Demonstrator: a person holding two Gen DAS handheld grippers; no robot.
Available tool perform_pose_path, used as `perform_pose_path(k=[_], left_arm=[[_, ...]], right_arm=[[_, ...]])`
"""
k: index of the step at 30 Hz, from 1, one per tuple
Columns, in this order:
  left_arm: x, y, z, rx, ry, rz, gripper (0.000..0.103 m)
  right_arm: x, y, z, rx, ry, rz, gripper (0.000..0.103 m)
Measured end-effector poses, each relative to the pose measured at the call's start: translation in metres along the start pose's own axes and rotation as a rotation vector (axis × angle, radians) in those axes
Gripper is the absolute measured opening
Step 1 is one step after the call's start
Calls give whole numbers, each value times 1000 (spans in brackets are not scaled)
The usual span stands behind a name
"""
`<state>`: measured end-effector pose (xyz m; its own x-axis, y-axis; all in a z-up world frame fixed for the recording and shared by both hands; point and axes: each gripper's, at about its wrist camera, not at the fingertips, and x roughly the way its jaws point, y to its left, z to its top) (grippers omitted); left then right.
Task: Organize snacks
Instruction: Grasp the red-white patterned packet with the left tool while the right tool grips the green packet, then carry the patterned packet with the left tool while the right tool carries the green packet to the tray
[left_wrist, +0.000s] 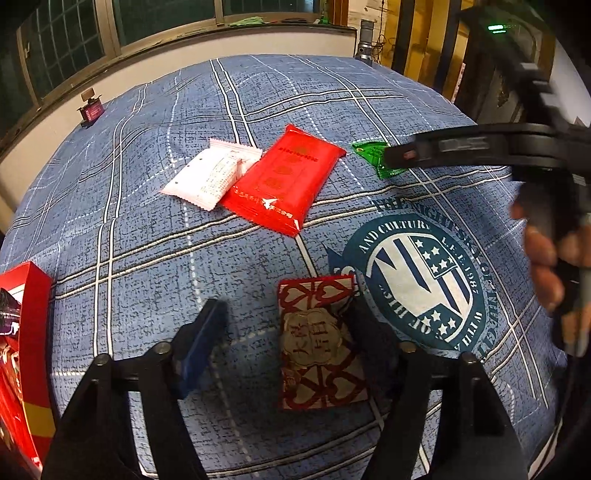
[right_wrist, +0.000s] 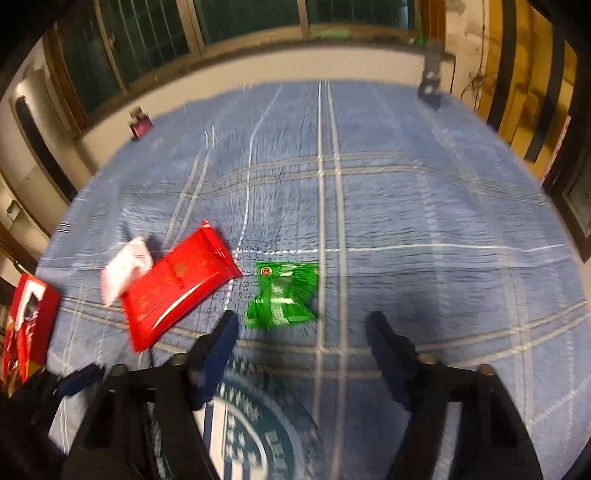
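Both grippers are over the blue plaid cloth (left_wrist: 155, 229) and neither one is carrying anything. The left gripper (left_wrist: 288, 321) stands wide open, straddling the patterned red-and-gold packet (left_wrist: 317, 343), which lies flat between its fingers and closer to the right-hand one. The right gripper (right_wrist: 301, 328) is spread wide too, nosing toward the green packet (right_wrist: 284, 295) that sits just ahead of its tips and a touch left of centre. Beyond them the big red packet (left_wrist: 284, 181) overlaps the edge of the white packet (left_wrist: 210, 177), and the red box (left_wrist: 26, 350) waits at the left margin, likely where the snacks go. To do this well, the left gripper should probably centre the packet between the pads, sink until the tips press the cloth, then close on the packet's long sides without pinching fabric; the right would do better shifting left before it drops. The right wrist view is smeared with motion, so the green packet's print and exact edges are hard to read. The box is cut off in both views, and its contents cannot be made out. From the left wrist view, one black finger covers part of the green packet.
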<state>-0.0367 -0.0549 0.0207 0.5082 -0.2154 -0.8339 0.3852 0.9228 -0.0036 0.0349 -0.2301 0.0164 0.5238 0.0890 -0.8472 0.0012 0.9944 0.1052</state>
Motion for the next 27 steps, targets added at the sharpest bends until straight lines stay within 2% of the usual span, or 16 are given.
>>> perform_pose_path(k=[4,6,7,11,18,27], left_arm=[[2,6,3,-1,2,1,56],[3,8,5,4,0,-2,49],[2,8,5,9,-3,-5,45],[1,8,5,21,-4,-16,34],[-9,13,-7,2,11,-18,31],[-38,24,-39,-51,0,-16,30]], right_arm=[[15,9,6,-32,-18,-78,63],[17,14,5,-54,-27,-124,54],[16,16,4,-62,-28,-117,43],[11,10,-2,-50,-20,-109,43],[-21,8,-33,-20,23,9,42],[-79,27,-73,-35,-38,197,42]])
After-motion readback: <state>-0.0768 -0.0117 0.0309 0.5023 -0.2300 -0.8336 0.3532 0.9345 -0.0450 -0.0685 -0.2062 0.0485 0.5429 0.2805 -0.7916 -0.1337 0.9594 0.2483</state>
